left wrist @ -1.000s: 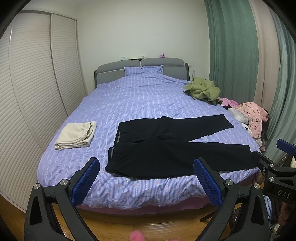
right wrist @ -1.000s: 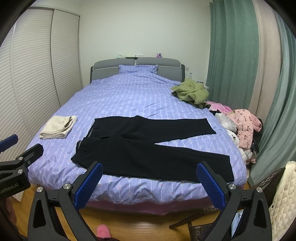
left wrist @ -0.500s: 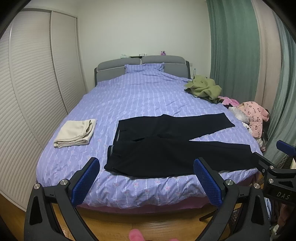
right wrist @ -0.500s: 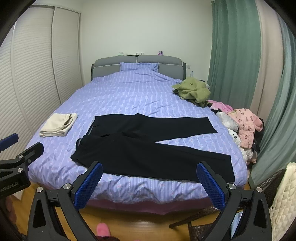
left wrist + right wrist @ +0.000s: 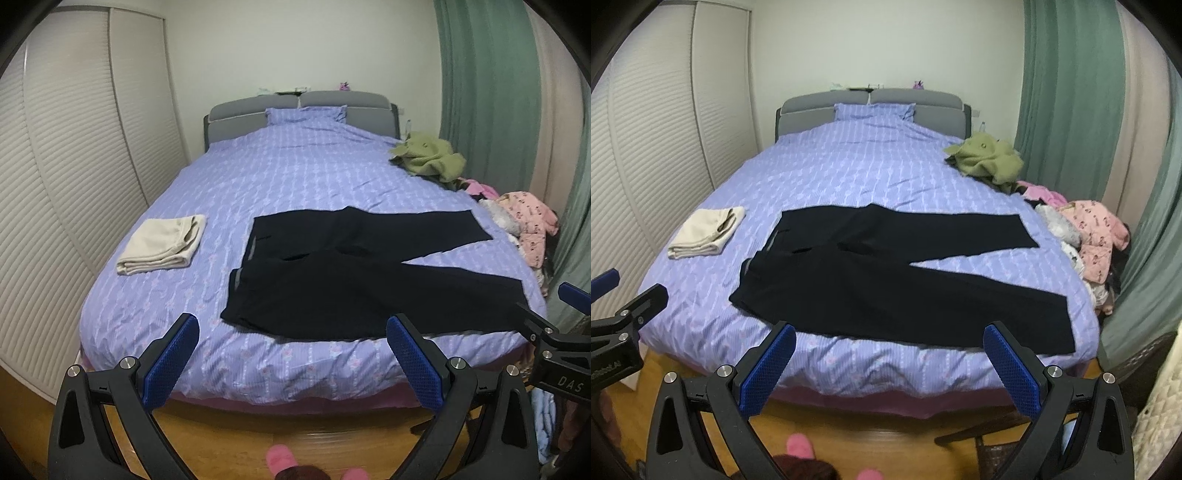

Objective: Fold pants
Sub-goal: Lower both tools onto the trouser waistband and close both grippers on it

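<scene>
Bed (image 5: 295,192): black pants (image 5: 354,280) flat (legs splayed); both grippers agape.

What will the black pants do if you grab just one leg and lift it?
Probably flop and drape: the black pants lie limp and flat on the bed. The other leg would likely drag along, since both join at the waist. They look light, so sliding seems likelier than catching.

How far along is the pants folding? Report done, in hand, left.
Done: the black pants lie spread flat on the bed, legs splayed apart; a cream garment already sits folded beside them. In hand: nothing; the left gripper and right gripper hang open short of the bed. Left: every fold.
</scene>
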`<state>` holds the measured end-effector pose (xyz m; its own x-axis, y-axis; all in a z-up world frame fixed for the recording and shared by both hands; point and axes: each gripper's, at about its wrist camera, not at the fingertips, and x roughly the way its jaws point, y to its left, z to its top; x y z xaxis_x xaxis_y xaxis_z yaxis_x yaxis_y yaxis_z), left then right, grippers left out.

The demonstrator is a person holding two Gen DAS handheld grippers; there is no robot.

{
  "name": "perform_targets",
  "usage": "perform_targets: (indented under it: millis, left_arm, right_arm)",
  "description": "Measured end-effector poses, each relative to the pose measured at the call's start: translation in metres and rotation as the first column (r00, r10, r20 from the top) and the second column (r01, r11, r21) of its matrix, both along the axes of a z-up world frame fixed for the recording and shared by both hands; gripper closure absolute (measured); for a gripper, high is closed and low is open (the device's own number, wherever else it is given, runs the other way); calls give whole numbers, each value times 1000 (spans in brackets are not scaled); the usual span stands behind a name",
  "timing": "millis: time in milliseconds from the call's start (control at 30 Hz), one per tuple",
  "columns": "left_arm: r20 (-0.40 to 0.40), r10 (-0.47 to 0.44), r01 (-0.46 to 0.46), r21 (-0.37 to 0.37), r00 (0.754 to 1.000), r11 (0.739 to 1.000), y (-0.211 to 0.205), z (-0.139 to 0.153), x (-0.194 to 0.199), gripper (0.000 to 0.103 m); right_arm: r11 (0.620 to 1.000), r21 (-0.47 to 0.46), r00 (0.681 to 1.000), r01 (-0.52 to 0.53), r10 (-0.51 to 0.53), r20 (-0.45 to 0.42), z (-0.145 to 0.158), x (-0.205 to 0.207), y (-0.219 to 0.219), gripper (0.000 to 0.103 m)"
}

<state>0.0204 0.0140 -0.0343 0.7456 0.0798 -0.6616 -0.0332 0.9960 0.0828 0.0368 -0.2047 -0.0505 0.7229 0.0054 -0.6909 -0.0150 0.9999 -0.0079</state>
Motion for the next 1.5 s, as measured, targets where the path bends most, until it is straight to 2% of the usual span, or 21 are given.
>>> perform_targets:
  millis: [100, 233, 500, 633, 933, 1167, 1267, 1333, 1367, 1400, 1433, 1467, 1500]
  left_arm:
    - [-21, 28, -28, 8, 999, 1000, 12, -17, 13, 0]
    - [-62, 47, -49, -18, 997, 999, 31, -48, 37, 0]
    - [-184, 19, -34, -82, 983, 996, 62, -140, 113, 0]
    - [-231, 48, -69, -88, 972, 994, 76, -187, 149, 0]
    - [-303, 34, -98, -199, 952, 975, 92, -286, 202, 3]
    - [-375, -1, -104, -259, 927, 960, 91, -325, 220, 9]
    - [-398, 11, -143, -304, 918, 942, 99, -333, 227, 10]
    - [-395, 16, -154, -321, 918, 934, 101, -335, 231, 15]
    - [-395, 15, -154, -322, 919, 934, 102, -335, 232, 21]
    - [-396, 13, -152, -323, 918, 934, 101, -334, 235, 33]
    - [-395, 10, -149, -324, 918, 934, 100, -332, 237, 41]
    - [-398, 13, -150, -316, 917, 937, 99, -330, 238, 56]
    - [-403, 23, -155, -300, 915, 941, 99, -326, 240, 72]
  right_arm:
    - [1000, 24, 1000, -9, 10, -25, -19, 12, 6, 0]
    - [999, 43, 998, -6, 8, -56, -51, 35, 14, 0]
    - [995, 41, 989, 86, -81, -124, -134, 102, 27, 0]
    - [988, 69, 981, 137, -125, -150, -177, 135, 26, 0]
    - [961, 119, 954, 251, -225, -197, -269, 172, 19, 3]
    - [925, 215, 928, 314, -251, -277, -311, 178, 1, 11]
    - [903, 248, 912, 352, -271, -308, -323, 180, -8, 14]
    - [894, 261, 908, 364, -278, -315, -329, 182, -12, 16]
    - [890, 269, 906, 369, -280, -318, -330, 184, -14, 17]
    - [886, 275, 905, 374, -283, -318, -331, 186, -15, 19]
    - [882, 278, 903, 381, -290, -317, -330, 188, -17, 27]
    - [878, 282, 901, 388, -297, -315, -329, 191, -20, 32]
    - [877, 288, 904, 385, -294, -311, -326, 194, -22, 46]
